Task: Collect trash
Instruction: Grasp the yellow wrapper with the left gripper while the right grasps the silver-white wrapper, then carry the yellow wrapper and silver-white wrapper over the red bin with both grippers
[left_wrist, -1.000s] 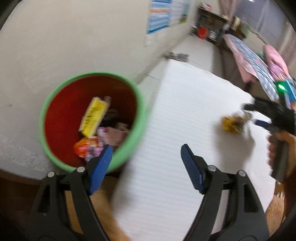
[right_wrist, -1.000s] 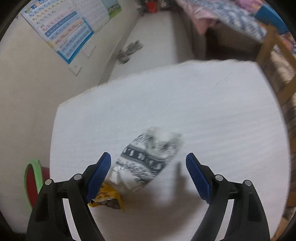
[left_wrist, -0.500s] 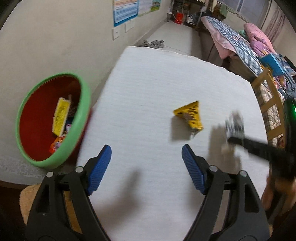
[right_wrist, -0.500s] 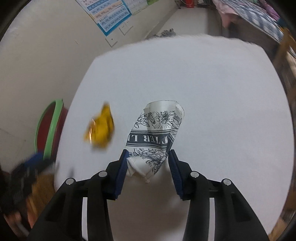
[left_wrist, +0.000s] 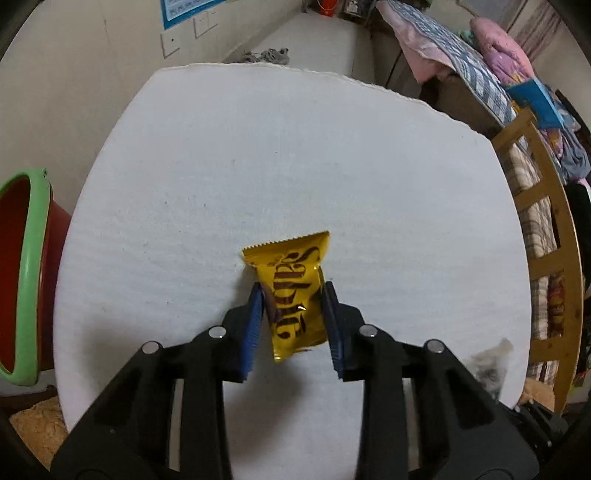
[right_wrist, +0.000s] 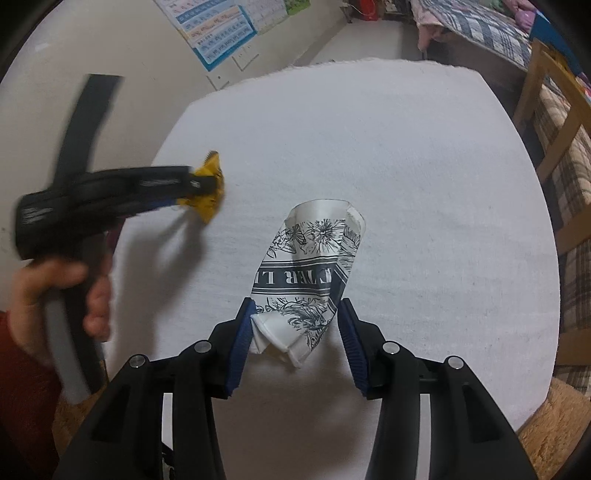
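My left gripper (left_wrist: 293, 295) is shut on a yellow snack wrapper (left_wrist: 291, 291) with brown lettering, held just over the white table (left_wrist: 258, 147). The same gripper (right_wrist: 199, 188) and wrapper (right_wrist: 210, 194) show blurred at the left of the right wrist view. My right gripper (right_wrist: 295, 314) is shut on a crushed white paper cup (right_wrist: 310, 266) with a dark floral print, its mouth pointing away. The cup shows faintly at the lower right of the left wrist view (left_wrist: 491, 365). A red bin with a green rim (left_wrist: 26, 280) stands off the table's left edge.
A wall with posters (right_wrist: 218, 33) runs along the left. A wooden chair (left_wrist: 543, 236) and a bed with bedding (left_wrist: 480, 62) stand to the right of the table. Shoes (left_wrist: 266, 55) lie on the floor beyond the far edge.
My left gripper swung from the bin over the table and shut on the yellow wrapper. My right gripper shut on the paper cup and keeps hold of it.
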